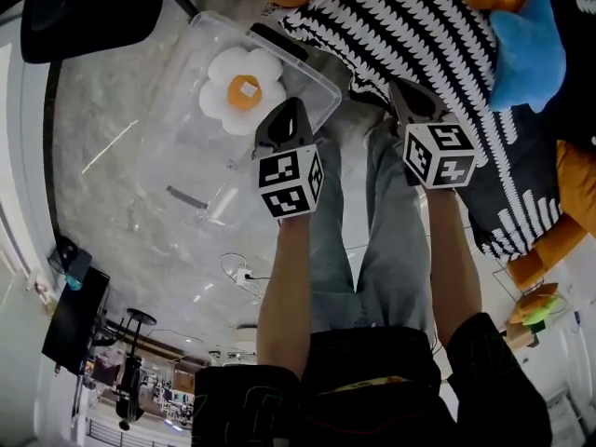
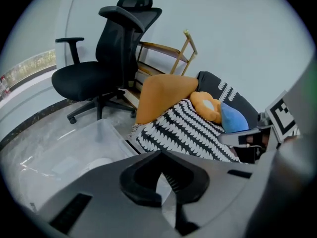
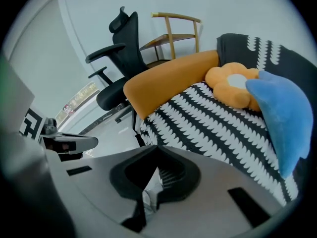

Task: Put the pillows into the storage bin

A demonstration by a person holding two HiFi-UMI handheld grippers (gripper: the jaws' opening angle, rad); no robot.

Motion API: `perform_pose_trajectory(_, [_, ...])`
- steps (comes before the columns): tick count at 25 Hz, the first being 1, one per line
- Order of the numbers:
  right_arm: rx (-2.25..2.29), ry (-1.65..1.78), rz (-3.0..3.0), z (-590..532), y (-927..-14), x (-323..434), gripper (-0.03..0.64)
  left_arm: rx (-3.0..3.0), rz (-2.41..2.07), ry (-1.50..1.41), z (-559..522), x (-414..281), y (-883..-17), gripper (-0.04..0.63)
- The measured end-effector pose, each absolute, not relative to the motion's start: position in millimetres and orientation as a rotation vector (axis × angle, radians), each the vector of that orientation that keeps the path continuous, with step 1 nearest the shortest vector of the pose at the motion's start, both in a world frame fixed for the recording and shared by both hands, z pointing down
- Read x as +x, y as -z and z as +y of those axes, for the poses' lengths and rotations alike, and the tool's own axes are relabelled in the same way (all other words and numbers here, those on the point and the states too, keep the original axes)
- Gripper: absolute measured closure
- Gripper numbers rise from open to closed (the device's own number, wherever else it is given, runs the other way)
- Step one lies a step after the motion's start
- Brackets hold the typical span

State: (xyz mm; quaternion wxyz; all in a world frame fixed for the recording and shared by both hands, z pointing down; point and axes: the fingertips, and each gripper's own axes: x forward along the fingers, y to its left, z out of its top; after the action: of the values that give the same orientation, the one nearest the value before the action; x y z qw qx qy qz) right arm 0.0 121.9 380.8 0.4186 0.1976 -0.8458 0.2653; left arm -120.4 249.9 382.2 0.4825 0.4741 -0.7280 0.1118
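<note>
Hanging side by side above the person's grey trouser legs (image 1: 358,240), both tongs are clenched with nothing in them. The left tongs (image 1: 284,121) have their black jaws pressed tip to tip, and the right tongs (image 1: 415,101) are the same; each one's own view shows only a sliver of floor past the meeting jaws. Neither touches a pillow.

The clear storage bin (image 1: 186,119) stands at ten o'clock from the left tongs. A white flower pillow (image 1: 242,89) with an orange centre lies inside it, just off the jaw tips at eleven o'clock.

The other pillows are heaped at twelve to two o'clock from the right tongs:
- a black-and-white striped pillow (image 1: 410,26)
- a blue pillow (image 1: 526,49)
- an orange flower pillow (image 3: 232,86)
- a long orange pillow (image 3: 168,81)

In the head view the top edge cuts this heap off. Dark fabric under it is hard to make out.

The floor (image 1: 102,138) is pale, glossy, marble-patterned. A black office chair (image 2: 106,53) and a wooden frame (image 2: 171,51) stand against a plain white wall, at eleven o'clock in the left gripper view. Dark items at seven o'clock in the head view are too small to tell.
</note>
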Motion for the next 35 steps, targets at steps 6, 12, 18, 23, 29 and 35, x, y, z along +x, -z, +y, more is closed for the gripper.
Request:
perform_pose_trajectory(6, [0.576, -0.703, -2.121, 84.9, -381.5, 41.2, 0.615, 1.251, -1.719, -0.263, 200.7, -81.4, -378.2, 0.597])
perform_pose_trajectory(12, [0.686, -0.738, -2.134, 42.3, -373.5, 87.9, 0.615, 1.325, -1.675, -0.318, 150.5, -39.7, -375.3, 0.597])
perform_pose_trajectory(18, [0.82, -0.751, -2.163, 4.8, -360.6, 135.2, 0.615, 1.424, -1.611, -0.355, 104.1, 15.4, -373.2, 0.597])
perform_pose_trajectory(23, [0.925, -0.767, -2.178, -22.4, -362.0, 185.4, 0.615, 1.493, -1.559, -0.411, 71.0, 62.8, -383.2, 0.597])
perform_pose_trajectory(29, [1.044, -0.744, -2.189, -52.0, -338.4, 236.7, 0.615, 1.571, -1.506, -0.423, 35.3, 108.4, -370.7, 0.597])
perform_pose_trajectory(35, [1.13, -0.74, -2.164, -79.3, -343.4, 280.8, 0.615, 1.622, -1.469, -0.437, 4.0, 146.1, -374.6, 0.597])
